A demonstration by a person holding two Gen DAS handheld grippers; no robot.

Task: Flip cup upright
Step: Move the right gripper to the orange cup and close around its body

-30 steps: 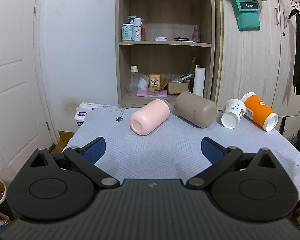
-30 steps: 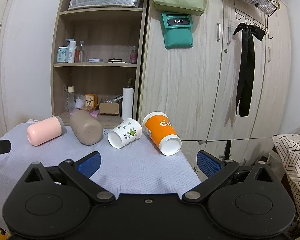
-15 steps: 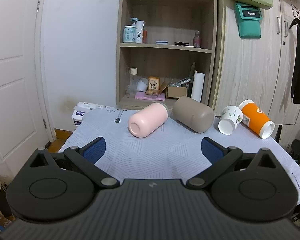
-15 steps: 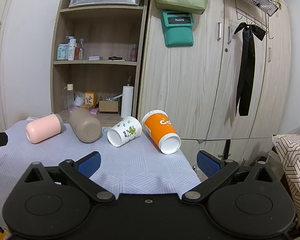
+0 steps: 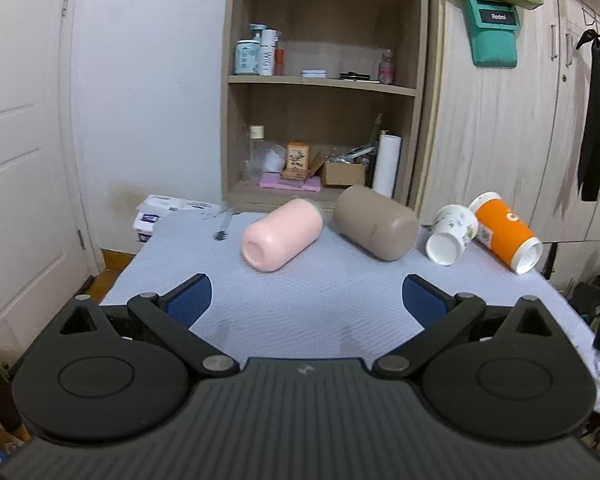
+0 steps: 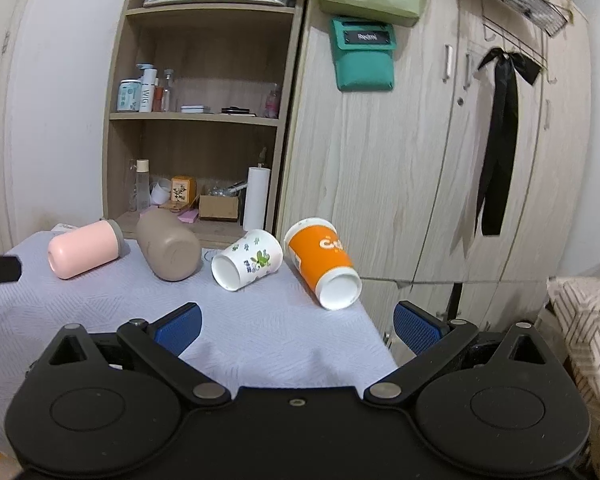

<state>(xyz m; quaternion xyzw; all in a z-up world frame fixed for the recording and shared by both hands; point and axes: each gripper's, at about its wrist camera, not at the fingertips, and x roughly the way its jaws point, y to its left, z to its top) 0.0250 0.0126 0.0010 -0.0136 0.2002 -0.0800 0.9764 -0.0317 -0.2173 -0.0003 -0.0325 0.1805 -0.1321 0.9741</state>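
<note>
Several cups lie on their sides in a row on the cloth-covered table [image 5: 300, 304]: a pink cup [image 5: 282, 234], a brown cup [image 5: 376, 227], a white floral paper cup [image 5: 451, 229] and an orange paper cup [image 5: 506, 232]. They also show in the right wrist view: pink cup [image 6: 85, 249], brown cup [image 6: 168, 247], floral cup [image 6: 247, 259], orange cup [image 6: 323, 268]. My left gripper [image 5: 305, 300] is open and empty, short of the pink cup. My right gripper [image 6: 296, 326] is open and empty, near the table's right front, short of the orange cup.
An open shelf unit [image 5: 324, 80] with bottles and boxes stands behind the table. Wooden cupboards [image 6: 440, 140] with a black ribbon [image 6: 500, 140] are at the right. A door [image 5: 20, 160] is at the left. The table's right edge [image 6: 374, 320] drops off beside the orange cup.
Both grippers have moved a little: the cups sit lower in the right wrist view and slightly higher in the left. The cups themselves have not moved. Both grippers stay open.
</note>
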